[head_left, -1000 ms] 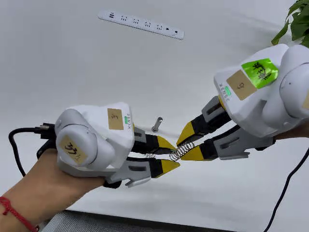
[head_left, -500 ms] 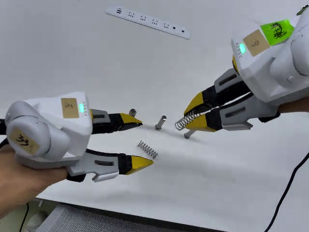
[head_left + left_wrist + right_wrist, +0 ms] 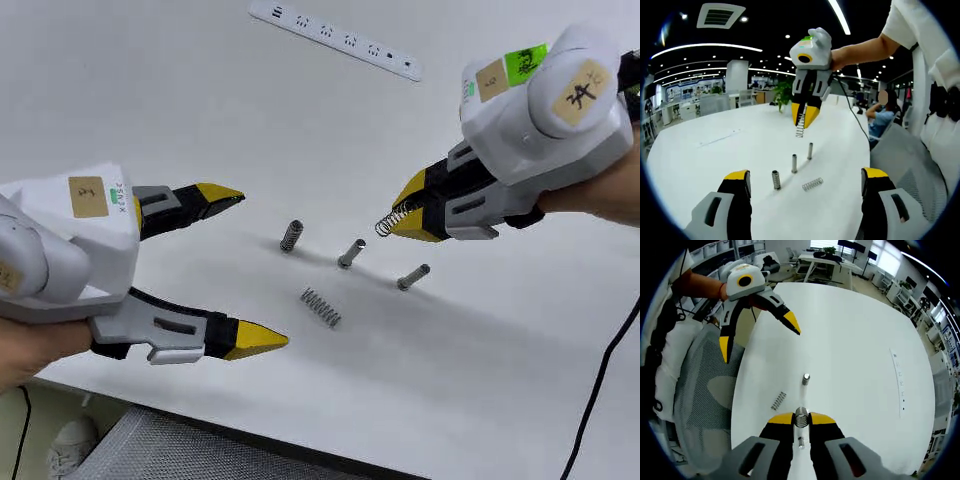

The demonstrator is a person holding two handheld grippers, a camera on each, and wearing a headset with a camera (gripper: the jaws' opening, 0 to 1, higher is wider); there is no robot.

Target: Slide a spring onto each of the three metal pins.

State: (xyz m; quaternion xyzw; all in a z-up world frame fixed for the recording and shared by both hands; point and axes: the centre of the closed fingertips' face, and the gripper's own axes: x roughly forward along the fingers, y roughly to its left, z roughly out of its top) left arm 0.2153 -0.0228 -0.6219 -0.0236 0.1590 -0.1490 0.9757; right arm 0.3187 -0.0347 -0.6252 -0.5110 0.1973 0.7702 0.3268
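Pinched narrowly in the right gripper [image 3: 400, 222] fingers, a coiled steel spring [image 3: 390, 220] is now lifted clear of the short metal pins [image 3: 351, 253]. Its long axis runs out past the fingertips, slanting down toward the white worktop [image 3: 200, 120]. The left gripper [image 3: 262, 270], fingers wide, has drawn back. A second spring [image 3: 320, 307] lies flat near the pins.

L claw [image 3: 262, 270], R claw [image 3: 398, 224]: white, yellow-tipped.

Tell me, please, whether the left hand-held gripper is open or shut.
Open. The left hand-held gripper has its yellow-tipped jaws spread wide apart, holding nothing.
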